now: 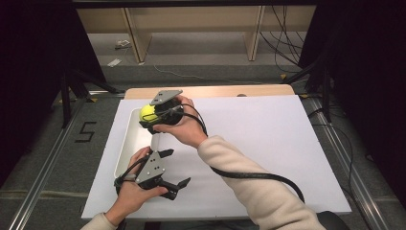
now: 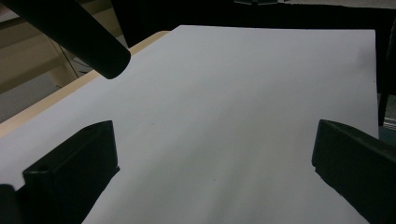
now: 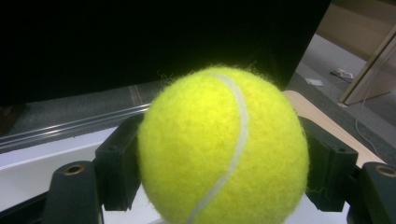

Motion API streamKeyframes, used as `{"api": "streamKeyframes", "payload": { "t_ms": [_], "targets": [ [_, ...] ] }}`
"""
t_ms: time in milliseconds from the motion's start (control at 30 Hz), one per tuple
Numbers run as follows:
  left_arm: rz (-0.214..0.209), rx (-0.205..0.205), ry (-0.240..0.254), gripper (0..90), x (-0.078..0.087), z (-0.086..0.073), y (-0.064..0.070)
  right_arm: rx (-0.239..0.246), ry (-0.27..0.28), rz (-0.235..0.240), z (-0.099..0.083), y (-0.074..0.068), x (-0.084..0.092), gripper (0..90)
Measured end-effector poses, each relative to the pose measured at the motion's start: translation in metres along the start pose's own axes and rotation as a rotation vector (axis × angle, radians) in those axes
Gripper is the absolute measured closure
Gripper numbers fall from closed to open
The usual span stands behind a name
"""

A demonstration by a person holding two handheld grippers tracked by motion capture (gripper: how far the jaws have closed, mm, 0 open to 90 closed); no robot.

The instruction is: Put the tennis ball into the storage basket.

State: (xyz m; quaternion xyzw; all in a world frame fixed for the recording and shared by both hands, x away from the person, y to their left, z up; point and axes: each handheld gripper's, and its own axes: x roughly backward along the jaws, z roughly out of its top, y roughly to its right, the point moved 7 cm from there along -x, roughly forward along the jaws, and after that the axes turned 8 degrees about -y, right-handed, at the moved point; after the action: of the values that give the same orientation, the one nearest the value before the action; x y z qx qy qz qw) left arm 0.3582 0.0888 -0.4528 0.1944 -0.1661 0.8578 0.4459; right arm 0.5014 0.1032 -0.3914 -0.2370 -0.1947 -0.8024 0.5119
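Observation:
A yellow tennis ball [image 1: 147,113] is held above the far end of a white tray [image 1: 125,143] at the table's left. My right gripper [image 1: 146,118] is shut on it, with the right arm reaching across to the left. In the right gripper view the ball [image 3: 224,149] bulges between the two black pads [image 3: 119,168], over the tray's white surface [image 3: 32,163]. My left gripper [image 1: 176,167] sits low near the front edge, right of the tray, and points right. It is open, and between its fingers [image 2: 74,172] lies only bare white sheet [image 2: 224,107].
A white sheet [image 1: 268,143] covers most of the wooden table [image 1: 215,91]. The right gripper's thick black cable [image 1: 249,175] loops over the sheet near the front; a black cable [image 2: 79,32] crosses the left gripper view's top left. Shelves and floor cables lie beyond.

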Motion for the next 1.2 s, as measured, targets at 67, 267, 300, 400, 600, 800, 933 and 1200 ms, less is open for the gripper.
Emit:
{"api": "streamKeyframes", "payload": {
  "t_ms": [67, 267, 300, 400, 600, 800, 933, 1200],
  "targets": [
    [0.0, 0.0, 0.001, 0.0, 0.0, 0.0, 0.0, 0.0, -0.001, 0.001, 0.0, 0.0, -0.001, 26.9],
    [-0.001, 0.001, 0.001, 0.0, 0.0, 0.0, 0.0, -0.002, -0.004, 0.001, 0.0, 0.0, -0.005, 26.9],
    [-0.001, 0.001, 0.001, 0.0, 0.0, 0.0, 0.0, -0.002, -0.005, 0.002, 0.0, 0.0, -0.005, 26.9],
    [-0.001, 0.002, 0.0, 0.0, 0.0, 0.0, 0.0, -0.003, -0.006, 0.002, 0.001, 0.0, -0.006, 26.9],
    [-0.004, 0.001, -0.001, 0.0, 0.0, 0.0, 0.001, -0.006, -0.01, 0.004, 0.001, 0.0, -0.008, 26.9],
    [-0.007, -0.001, -0.001, 0.0, 0.0, 0.0, 0.001, 0.0, -0.02, 0.009, 0.002, -0.001, -0.011, 26.9],
    [-0.007, -0.001, 0.0, 0.0, 0.0, 0.0, 0.001, -0.002, -0.014, 0.01, 0.006, -0.001, -0.012, 26.9],
    [-0.006, -0.001, -0.002, 0.0, 0.0, 0.0, 0.001, 0.005, -0.02, 0.017, 0.01, -0.004, -0.015, 26.8]
  ]
}}
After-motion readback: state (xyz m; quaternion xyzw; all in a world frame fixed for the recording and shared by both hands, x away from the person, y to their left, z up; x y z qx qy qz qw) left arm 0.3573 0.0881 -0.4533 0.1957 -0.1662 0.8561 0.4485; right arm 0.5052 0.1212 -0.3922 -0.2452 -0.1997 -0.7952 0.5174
